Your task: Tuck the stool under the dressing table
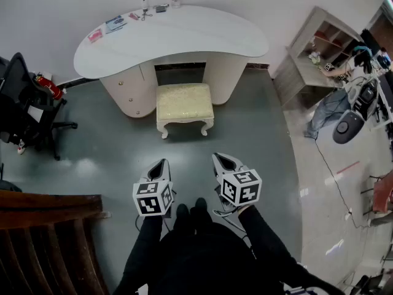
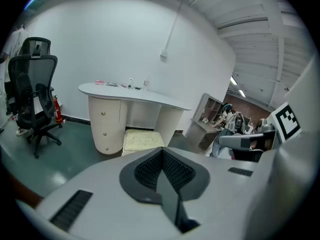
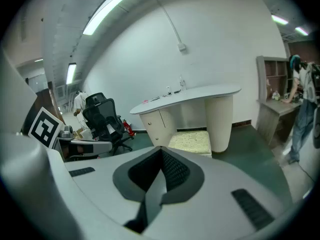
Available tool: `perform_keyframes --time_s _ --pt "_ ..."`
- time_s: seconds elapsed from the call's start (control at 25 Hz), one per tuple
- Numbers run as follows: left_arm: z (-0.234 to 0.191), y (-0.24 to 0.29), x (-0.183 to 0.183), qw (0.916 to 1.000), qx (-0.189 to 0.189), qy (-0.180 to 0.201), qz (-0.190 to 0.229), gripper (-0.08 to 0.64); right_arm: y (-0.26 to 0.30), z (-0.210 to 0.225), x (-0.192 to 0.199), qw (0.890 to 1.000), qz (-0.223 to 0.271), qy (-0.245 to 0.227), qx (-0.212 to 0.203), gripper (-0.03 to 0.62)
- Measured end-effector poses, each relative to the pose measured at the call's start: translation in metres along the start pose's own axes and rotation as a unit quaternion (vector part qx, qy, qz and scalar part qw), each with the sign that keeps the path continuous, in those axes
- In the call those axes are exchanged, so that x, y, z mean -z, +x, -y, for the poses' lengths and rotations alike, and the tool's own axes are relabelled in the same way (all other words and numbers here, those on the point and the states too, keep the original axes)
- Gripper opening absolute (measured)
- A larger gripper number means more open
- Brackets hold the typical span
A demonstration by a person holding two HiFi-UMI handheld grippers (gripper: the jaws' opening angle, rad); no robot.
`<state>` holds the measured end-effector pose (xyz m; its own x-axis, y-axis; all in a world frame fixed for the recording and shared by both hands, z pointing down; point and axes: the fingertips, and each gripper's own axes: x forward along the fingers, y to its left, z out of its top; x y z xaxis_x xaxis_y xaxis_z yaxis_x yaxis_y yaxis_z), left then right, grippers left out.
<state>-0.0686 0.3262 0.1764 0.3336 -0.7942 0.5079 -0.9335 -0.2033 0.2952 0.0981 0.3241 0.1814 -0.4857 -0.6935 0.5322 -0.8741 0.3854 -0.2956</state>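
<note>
A cream stool (image 1: 184, 106) with a pale yellow cushion and curved legs stands in the knee gap of the white kidney-shaped dressing table (image 1: 196, 35), its front half sticking out over the green floor. The stool (image 2: 142, 139) shows in the left gripper view and again as the stool (image 3: 190, 140) in the right gripper view, between the table's two pedestals. My left gripper (image 1: 161, 163) and right gripper (image 1: 221, 159) hang side by side well short of the stool, both shut with nothing held.
A black office chair (image 1: 24, 106) and a red extinguisher (image 1: 48, 86) stand at left. A dark wooden railing (image 1: 49, 226) is at lower left. Right side holds a shelf unit (image 1: 319, 48), cables and clutter. Small items (image 1: 113, 23) lie on the tabletop.
</note>
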Motion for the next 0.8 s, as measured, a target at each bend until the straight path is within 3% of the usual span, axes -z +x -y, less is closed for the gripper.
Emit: perform_keyframes --time_s 0.52,0.8 --pt "0.017 0.026 -0.007 0.9999 -0.001 0.009 -0.008 0.003 -0.003 0.026 -0.012 1.000 0.007 -0.002 -0.006 0.002" --pt "0.020 0.038 -0.010 0.9991 -0.027 0.031 -0.005 0.004 -0.008 0.052 -0.008 1.000 0.011 0.013 -0.011 0.002"
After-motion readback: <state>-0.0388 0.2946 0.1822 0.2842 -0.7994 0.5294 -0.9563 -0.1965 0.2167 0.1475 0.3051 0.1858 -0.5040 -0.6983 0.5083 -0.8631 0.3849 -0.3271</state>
